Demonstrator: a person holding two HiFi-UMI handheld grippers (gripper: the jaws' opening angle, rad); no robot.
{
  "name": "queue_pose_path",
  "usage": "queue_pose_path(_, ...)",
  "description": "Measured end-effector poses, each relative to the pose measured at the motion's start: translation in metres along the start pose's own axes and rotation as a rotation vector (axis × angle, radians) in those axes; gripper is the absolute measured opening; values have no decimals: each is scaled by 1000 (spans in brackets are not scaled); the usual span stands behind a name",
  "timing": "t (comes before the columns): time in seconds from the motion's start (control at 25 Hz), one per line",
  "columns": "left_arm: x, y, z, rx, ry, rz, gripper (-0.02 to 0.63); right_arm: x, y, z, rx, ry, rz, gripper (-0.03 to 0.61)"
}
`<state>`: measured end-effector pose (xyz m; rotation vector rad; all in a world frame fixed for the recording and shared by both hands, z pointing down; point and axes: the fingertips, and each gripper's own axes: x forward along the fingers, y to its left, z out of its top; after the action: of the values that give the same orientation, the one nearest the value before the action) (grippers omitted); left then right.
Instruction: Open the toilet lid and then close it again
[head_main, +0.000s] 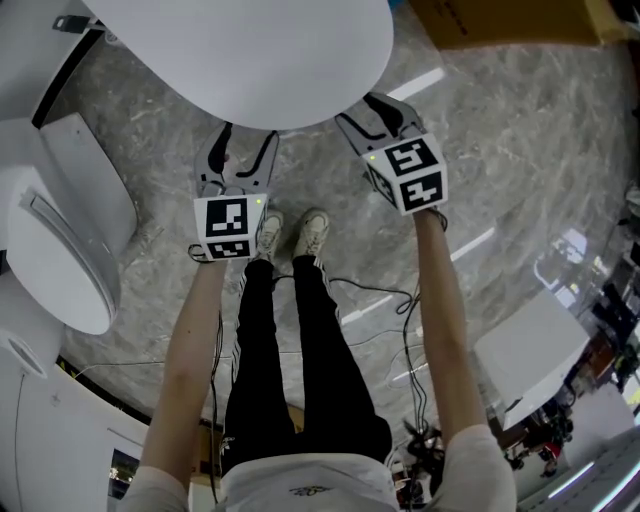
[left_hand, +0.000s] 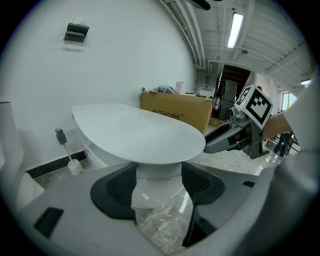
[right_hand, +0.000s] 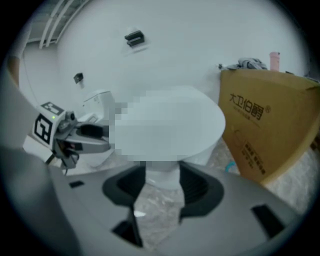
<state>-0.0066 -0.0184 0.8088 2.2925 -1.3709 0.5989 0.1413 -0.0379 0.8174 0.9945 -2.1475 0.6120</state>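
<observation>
Toilet lid (head_main: 250, 50) lay shut over the bowl, white and flat, straight ahead of the person standing on the marble floor (head_main: 520, 150). The left hand-held gripper (head_main: 245, 140) hung just under the lid's front edge with its jaws wide apart and nothing gripped; its own view showed only the white bowl base beyond the gap. The right hand-held gripper (head_main: 370, 115) sat beside it at the same edge, jaws also spread wide and holding nothing, with the base again showing between them. A cardboard box (right_hand: 265, 125) stood near the toilet on the right; grey cloth (right_hand: 248, 63) and a pink bottle (right_hand: 274, 60) showed at its top edge, though whether they sat inside it could not be told. By the wall a small white holder (left_hand: 75, 166) had a brush (left_hand: 61, 136) standing in it. A second toilet (head_main: 60, 250) stood well to the left
</observation>
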Motion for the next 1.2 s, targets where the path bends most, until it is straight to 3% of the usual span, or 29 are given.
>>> queue_pose_path(0.16, -5, -1, 8, -19, -7, -9, 298, -7, 2, 7, 20, -7, 17, 232)
queue_pose_path(0.44, -25, 1, 46, 63, -56, 21, 262, -39, 5, 43, 13, -51, 75, 232)
queue_pose_path(0.68, -47, -2, 84, 19, -97, -1, 262, -75, 9, 82, 43, -138, 107, 232)
queue_pose_path(1.0, -78, 6, 160, 4, -216, -7, 278, -127, 9, 165, 81, -334, 125, 206)
queue_pose_path(1.2, -93, 17, 201, -35, -263, 16, 299, -149, 14, 214, 24, -360, 106, 199)
